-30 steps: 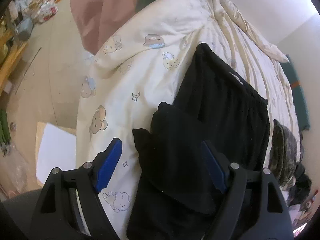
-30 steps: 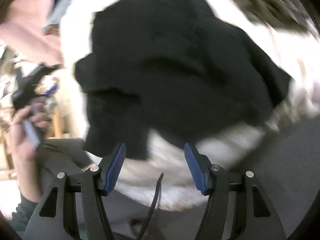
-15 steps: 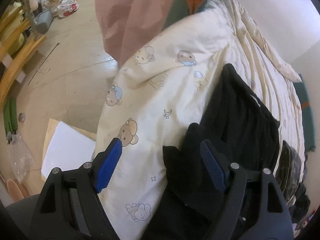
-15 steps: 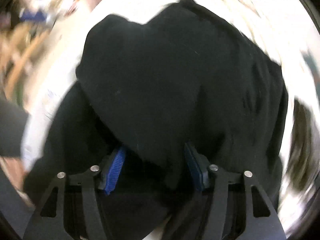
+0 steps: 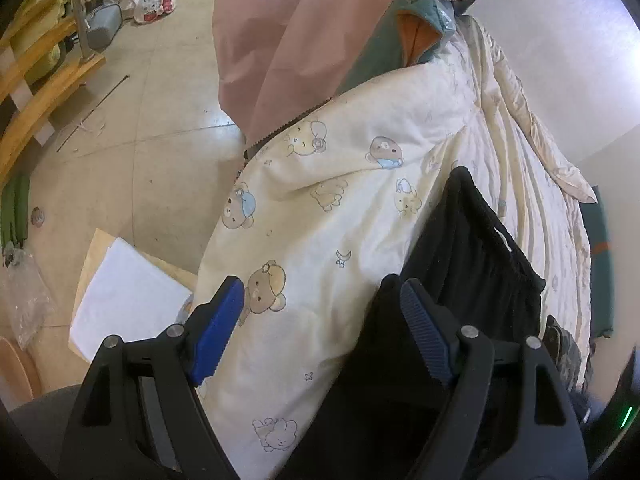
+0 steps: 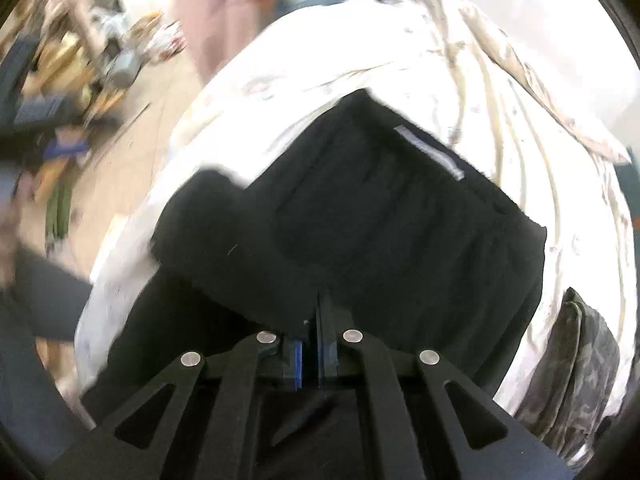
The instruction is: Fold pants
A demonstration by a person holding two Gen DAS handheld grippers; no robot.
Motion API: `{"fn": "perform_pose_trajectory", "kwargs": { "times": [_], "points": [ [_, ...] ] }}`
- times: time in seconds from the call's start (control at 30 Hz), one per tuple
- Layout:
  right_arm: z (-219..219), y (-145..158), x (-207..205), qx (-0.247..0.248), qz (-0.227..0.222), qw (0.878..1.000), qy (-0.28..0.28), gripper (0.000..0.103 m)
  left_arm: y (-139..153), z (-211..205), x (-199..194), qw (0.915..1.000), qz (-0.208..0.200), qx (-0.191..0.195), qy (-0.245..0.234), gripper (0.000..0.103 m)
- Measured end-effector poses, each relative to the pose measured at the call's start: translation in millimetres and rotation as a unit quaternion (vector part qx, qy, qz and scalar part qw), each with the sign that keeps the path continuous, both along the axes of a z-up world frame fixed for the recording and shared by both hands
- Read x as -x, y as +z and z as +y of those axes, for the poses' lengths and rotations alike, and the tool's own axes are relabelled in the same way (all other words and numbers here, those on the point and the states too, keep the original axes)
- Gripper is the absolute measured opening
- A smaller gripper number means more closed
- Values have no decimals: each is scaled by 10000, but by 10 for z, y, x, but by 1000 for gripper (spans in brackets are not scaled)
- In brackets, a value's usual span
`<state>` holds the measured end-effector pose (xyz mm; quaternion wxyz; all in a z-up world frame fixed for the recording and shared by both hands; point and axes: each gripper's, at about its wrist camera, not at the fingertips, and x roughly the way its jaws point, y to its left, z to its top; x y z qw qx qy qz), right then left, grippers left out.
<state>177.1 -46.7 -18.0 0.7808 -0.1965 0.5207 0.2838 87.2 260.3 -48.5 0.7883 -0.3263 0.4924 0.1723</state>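
Cream cotton printed with little bears and moons covers most of what we see: a duvet spread over a bed, bunched into long folds toward the far side. Beyond its near edge we can see a pale tiled floor with a curved wooden frame and some bags at the far left. A pink cloth hangs down over the head of the bed, with a teal and orange item beside it.

On the duvet lie the black pants, partly folded, the gathered waistband at the far end with a small white label on it. One folded layer lies over another, its corner pointing left in the right wrist view. To the right of the pants we see a camouflage-patterned garment on the duvet. On the floor by the bed lies a white sheet of paper on a piece of cardboard.

Our left gripper is spread wide over the duvet beside the pants, its blue pads bare, with nothing between them; its right finger stands in front of the black cloth, and we cannot tell whether it touches it. Our right gripper has its fingers pressed together at the near edge of the folded pants; the black cloth hides the tips, so we cannot tell whether any fabric is pinched. That view is blurred.
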Motion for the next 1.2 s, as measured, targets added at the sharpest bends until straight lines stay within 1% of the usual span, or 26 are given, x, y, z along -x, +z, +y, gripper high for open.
{"fn": "perform_pose_trajectory", "kwargs": {
  "times": [0.03, 0.07, 0.1, 0.2, 0.3, 0.33, 0.37, 0.43, 0.47, 0.53, 0.6, 0.63, 0.67, 0.7, 0.73, 0.8, 0.87, 0.93, 1.0, 1.03, 1.07, 1.13, 1.17, 1.2],
  "points": [
    [-29, 11, -201, -119, 91, 9998, -125, 4, -11, -12, -5, 10000, 19, 20, -16, 78],
    [-8, 3, -367, -112, 92, 9997, -185, 4, -17, -22, -9, 10000, 31, 28, -32, 78],
    [64, -30, -470, -19, -11, 9999, -168, 4, -23, -43, -18, 10000, 43, 23, -59, 78],
    [206, -230, -910, 424, -202, 9989, -54, 4, -27, -93, -41, 9999, 82, -21, -86, 78],
    [330, -472, -1311, 965, -253, 9949, -146, 4, -30, -156, -94, 9999, 107, -44, -92, 78],
    [355, -566, -1399, 1137, -247, 9931, -164, 8, -32, -188, -116, 9998, 118, -60, -124, 78],
    [359, -667, -1497, 1286, -166, 9913, -208, 17, -35, -212, -129, 9998, 128, -75, -149, 78],
    [304, -854, -1604, 1482, 208, 9882, -322, 51, -56, -275, -184, 9995, 186, -122, -218, 78],
    [262, -892, -1594, 1492, 279, 9880, -294, 54, -72, -305, -210, 9994, 218, -116, -229, 78],
    [88, -804, -1546, 1132, 214, 9930, -266, 55, -94, -360, -251, 9993, 258, -94, -270, 78],
    [-132, -617, -1454, 490, 297, 9973, -460, 55, -94, -438, -288, 9989, 266, -136, -351, 78],
    [-297, -451, -1371, -48, 329, 9975, -619, 56, -85, -495, -316, 9986, 251, -190, -425, 78],
    [-385, -345, -1278, -368, 341, 9966, -658, 57, -74, -549, -339, 9982, 235, -265, -489, 78],
    [-447, -246, -1110, -594, 324, 9962, -543, 60, -70, -576, -348, 9979, 230, -307, -523, 78],
    [-441, -206, -911, -546, 247, 9977, -306, 61, -68, -624, -367, 9973, 232, -369, -584, 78],
    [-365, -229, -561, -232, 40, 9996, 141, 61, -90, -686, -399, 9964, 281, -458, -660, 78],
    [-255, -372, -228, -5, -85, 9979, 636, 61, -115, -720, -420, 9955, 343, -540, -702, 78],
    [-137, -568, -18, 386, -312, 9941, 964, 61, -153, -771, -442, 9938, 426, -669, -777, 78],
    [-52, -725, 84, 545, -330, 9905, 1222, 61, -186, -803, -447, 9923, 487, -788, -824, 78],
    [-6, -792, 132, 678, -363, 9875, 1374, 61, -202, -804, -449, 9917, 510, -832, -836, 78],
    [25, -861, 155, 851, -513, 9833, 1524, 61, -219, -802, -449, 9911, 537, -878, -840, 78],
    [116, -997, 291, 1245, -857, 9689, 1960, 61, -246, -780, -461, 9908, 577, -912, -821, 78],
    [134, -1048, 329, 1289, -833, 9660, 2081, 61, -261, -766, -466, 9907, 603, -922, -794, 78],
    [147, -1088, 366, 1226, -695, 9649, 2216, 61, -274, -756, -474, 9906, 617, -930, -785, 78]
  ]
}}
